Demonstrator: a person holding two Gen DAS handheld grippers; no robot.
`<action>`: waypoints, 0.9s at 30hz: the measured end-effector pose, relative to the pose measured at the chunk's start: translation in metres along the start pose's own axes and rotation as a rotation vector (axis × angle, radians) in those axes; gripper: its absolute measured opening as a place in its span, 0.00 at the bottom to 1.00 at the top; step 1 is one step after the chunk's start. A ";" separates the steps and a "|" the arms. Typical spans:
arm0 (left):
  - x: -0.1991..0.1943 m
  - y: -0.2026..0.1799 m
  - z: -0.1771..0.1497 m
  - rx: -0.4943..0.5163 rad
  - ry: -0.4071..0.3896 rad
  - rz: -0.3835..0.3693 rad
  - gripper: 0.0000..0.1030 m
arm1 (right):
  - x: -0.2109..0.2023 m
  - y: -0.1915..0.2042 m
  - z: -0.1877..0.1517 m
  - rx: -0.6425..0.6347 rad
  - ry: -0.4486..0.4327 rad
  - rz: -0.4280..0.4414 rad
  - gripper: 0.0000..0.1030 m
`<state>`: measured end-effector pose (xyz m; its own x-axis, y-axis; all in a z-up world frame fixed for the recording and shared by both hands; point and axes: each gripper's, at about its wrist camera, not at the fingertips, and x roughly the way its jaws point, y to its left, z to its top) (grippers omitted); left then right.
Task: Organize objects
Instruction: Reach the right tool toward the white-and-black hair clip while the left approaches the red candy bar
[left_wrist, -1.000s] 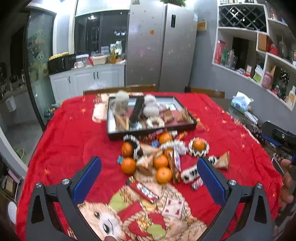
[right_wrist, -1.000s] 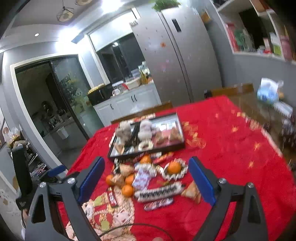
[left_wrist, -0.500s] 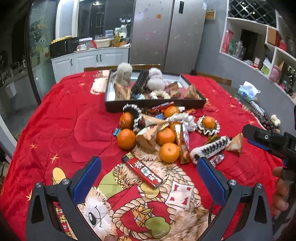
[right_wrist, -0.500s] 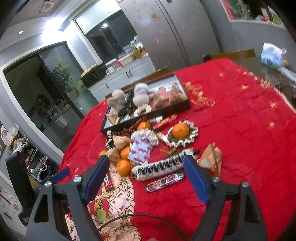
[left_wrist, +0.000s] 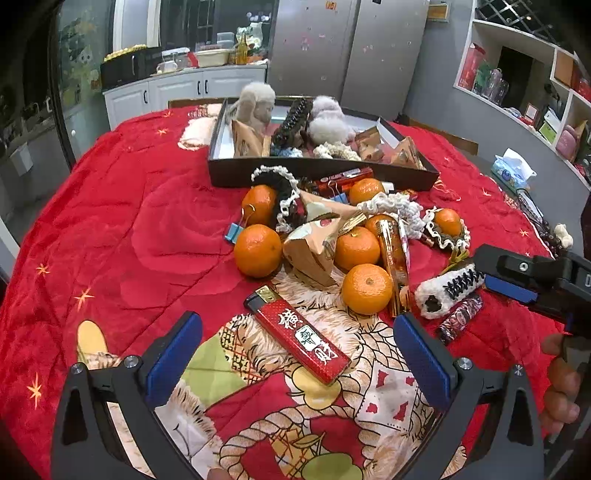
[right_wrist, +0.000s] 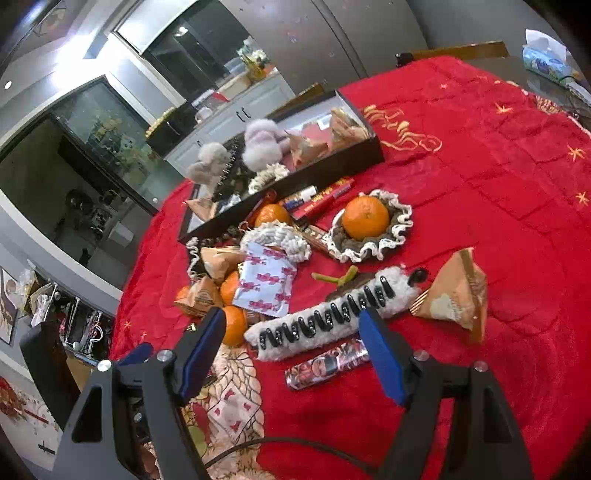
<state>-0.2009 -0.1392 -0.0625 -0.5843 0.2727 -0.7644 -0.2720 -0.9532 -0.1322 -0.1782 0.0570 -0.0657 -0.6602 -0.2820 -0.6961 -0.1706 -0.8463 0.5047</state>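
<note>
On the red tablecloth (left_wrist: 110, 229) we see a pile of oranges and snacks below the black tray (left_wrist: 321, 173). Our left gripper (left_wrist: 297, 354) hangs released around the red lighter (left_wrist: 297, 334); our right gripper (right_wrist: 291, 343), released too, straddles the fuzzy hair clip (right_wrist: 332, 317).

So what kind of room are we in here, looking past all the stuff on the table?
Most likely a home kitchen and dining area: a tall silver double-door refrigerator, white base cabinets with a cluttered countertop, and a table under a red quilted cloth.
</note>
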 end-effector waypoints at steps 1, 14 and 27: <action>0.002 0.000 0.000 -0.001 0.004 0.000 1.00 | 0.003 0.000 0.000 0.002 0.006 -0.008 0.72; 0.028 -0.003 -0.003 0.006 0.064 0.024 1.00 | 0.025 -0.025 0.003 0.105 0.046 -0.067 0.62; 0.031 0.004 -0.006 -0.030 0.048 0.097 0.58 | 0.025 -0.026 -0.002 0.061 -0.012 -0.053 0.46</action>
<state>-0.2149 -0.1350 -0.0904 -0.5688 0.1732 -0.8040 -0.1922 -0.9785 -0.0748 -0.1891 0.0713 -0.0975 -0.6578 -0.2323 -0.7165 -0.2493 -0.8305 0.4981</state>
